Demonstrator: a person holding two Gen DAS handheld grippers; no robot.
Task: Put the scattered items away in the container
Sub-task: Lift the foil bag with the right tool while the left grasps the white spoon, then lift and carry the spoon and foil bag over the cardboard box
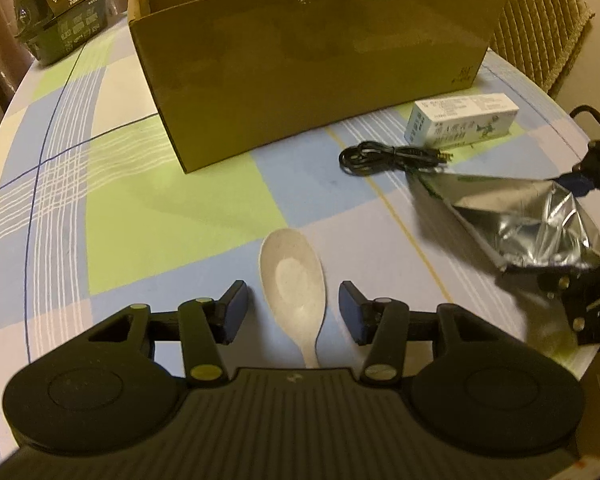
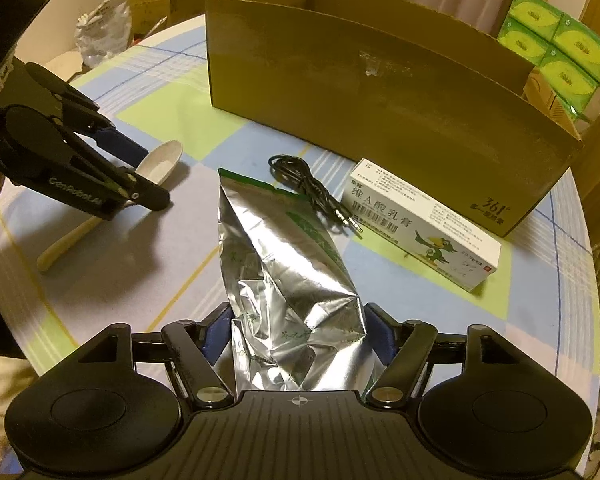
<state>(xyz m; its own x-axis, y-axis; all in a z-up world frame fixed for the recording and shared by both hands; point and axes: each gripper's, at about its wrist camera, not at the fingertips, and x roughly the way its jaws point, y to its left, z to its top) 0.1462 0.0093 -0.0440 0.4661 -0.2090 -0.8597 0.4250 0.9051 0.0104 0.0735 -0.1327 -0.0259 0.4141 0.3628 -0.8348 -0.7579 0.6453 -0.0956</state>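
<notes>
The cardboard box (image 2: pixel 380 92) reads "361°", the white carton (image 2: pixel 420 226) "维A酸乳膏".

Both wrist views low, sharing the box (image 1: pixel 312 68)

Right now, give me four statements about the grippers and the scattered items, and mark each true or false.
1. The right gripper grips the foil bag. True.
2. The left gripper is clamped on the spoon. False: its jaws stand open on either side of the spoon.
3. The black cable lies inside the cardboard box. False: it lies on the tablecloth in front of it.
4. The white carton lies beside the box. True.
</notes>
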